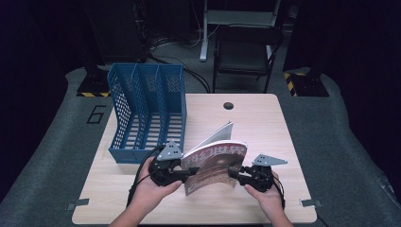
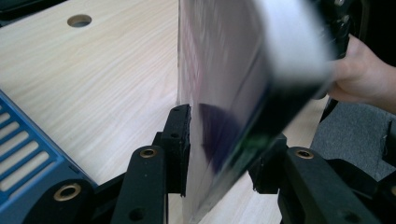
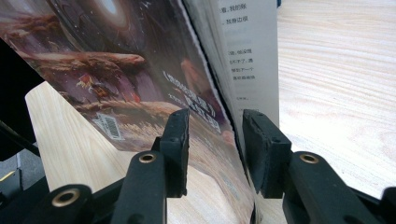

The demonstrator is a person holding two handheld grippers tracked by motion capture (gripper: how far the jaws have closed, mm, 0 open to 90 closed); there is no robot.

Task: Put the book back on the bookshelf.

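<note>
Glossy magazine (image 1: 215,165) standing upright on pale woodgrain table (image 1: 265,123) – cover lettering illegible, left gripper (image 1: 183,173) and right gripper (image 1: 235,175) each pinching an edge, perforated blue plastic file rack (image 1: 146,111) sitting beside.

The left claw (image 1: 183,173) is a matte black tool with chunky linked arms; a grey three-cornered plate (image 1: 170,151) sits on top of it; a black cable (image 1: 137,176) loops from its back. The right claw (image 1: 231,173) is built alike, black throughout, with its own grey plate (image 1: 269,160) bearing small dark holes. In the left gripper view the jaws are thick black blocks with squared tips, each arm pinned by brass-ringed holes; in the right gripper view the jaws have the same blocky shape, brass eyelets and ribbed inner faces. The left hand (image 1: 150,188) and right hand (image 1: 265,194) are bare, the forearms without sleeves.
</note>
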